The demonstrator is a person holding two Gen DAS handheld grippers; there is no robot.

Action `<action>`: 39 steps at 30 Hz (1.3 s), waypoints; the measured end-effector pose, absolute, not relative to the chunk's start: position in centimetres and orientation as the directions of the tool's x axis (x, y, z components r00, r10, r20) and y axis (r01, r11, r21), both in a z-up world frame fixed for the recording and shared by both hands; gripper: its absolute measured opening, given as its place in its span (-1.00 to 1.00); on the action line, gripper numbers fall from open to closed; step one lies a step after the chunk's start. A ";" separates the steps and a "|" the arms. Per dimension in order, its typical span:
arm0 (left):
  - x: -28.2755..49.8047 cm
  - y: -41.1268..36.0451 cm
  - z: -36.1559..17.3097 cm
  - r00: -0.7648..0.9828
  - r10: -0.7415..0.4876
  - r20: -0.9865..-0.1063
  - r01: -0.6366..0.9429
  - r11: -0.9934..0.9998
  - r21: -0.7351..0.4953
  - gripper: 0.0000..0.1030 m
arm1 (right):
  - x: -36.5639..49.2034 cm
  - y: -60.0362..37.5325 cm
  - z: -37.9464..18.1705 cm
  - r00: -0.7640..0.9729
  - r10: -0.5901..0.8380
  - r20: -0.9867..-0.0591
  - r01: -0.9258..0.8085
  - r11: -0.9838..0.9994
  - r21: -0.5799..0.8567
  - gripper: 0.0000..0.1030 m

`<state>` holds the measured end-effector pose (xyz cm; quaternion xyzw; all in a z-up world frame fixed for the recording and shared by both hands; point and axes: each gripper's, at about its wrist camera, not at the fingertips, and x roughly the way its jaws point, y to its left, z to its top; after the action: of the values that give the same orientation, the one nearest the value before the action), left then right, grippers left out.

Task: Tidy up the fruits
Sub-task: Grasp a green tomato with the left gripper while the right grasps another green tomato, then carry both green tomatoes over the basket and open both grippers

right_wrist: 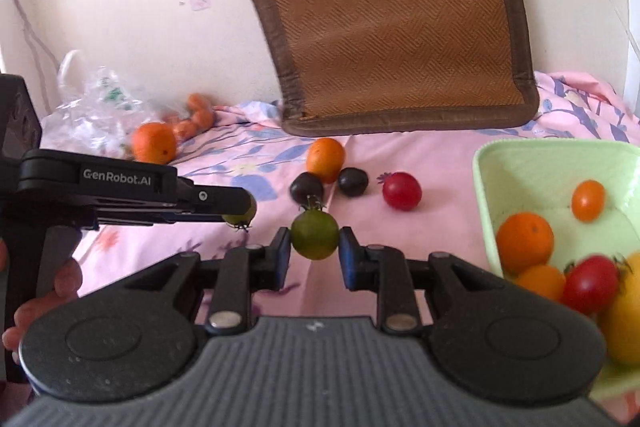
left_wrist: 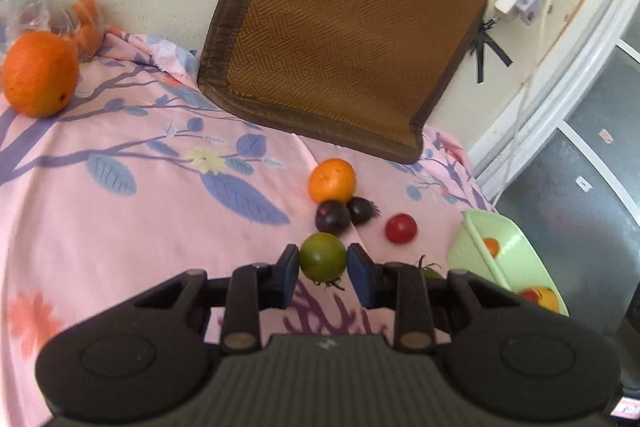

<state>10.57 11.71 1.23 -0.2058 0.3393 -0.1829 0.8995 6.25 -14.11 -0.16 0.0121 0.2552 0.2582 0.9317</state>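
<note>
My left gripper (left_wrist: 323, 269) is shut on a green tomato (left_wrist: 322, 256) and holds it just above the pink floral cloth (left_wrist: 140, 211). My right gripper (right_wrist: 312, 245) is shut on a second green tomato (right_wrist: 314, 233). The left gripper's arm (right_wrist: 132, 193) shows in the right wrist view with its green tomato (right_wrist: 242, 215) at the tip. Beyond lie a small orange (left_wrist: 332, 180), two dark fruits (left_wrist: 332, 217) and a red tomato (left_wrist: 401, 227). A light green tray (right_wrist: 532, 163) at the right holds several orange, red and yellow fruits.
A big orange (left_wrist: 39, 73) lies far left beside carrots (left_wrist: 86, 23) and a clear plastic bag (right_wrist: 92, 115). A brown woven mat (left_wrist: 344, 27) leans on the wall behind. The bed edge and a window frame (left_wrist: 560, 99) are at the right.
</note>
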 end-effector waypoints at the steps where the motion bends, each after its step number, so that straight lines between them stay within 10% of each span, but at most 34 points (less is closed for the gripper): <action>1: 8.6 11.2 1.5 0.714 -0.454 -0.533 0.202 0.862 -0.464 -0.47 | 4.7 -14.7 -0.3 0.736 0.494 -0.463 -0.491 0.860 0.136 -0.45; 26: -2.2 1.4 1.1 0.763 -0.321 -0.561 0.273 0.947 -0.170 -0.03 | -2.8 -18.9 -3.5 0.769 0.441 -0.463 -0.477 0.878 0.043 -0.34; 39: -0.1 0.1 3.0 0.744 -0.392 -0.541 0.341 0.919 -0.196 -0.46 | -2.5 -20.5 -2.0 0.817 0.443 -0.368 -0.456 0.888 0.058 -0.42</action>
<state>-0.11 0.08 2.95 -0.0420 0.2987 -0.1964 0.9330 -2.50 -20.55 -2.02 -0.0165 0.1891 0.2357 0.9531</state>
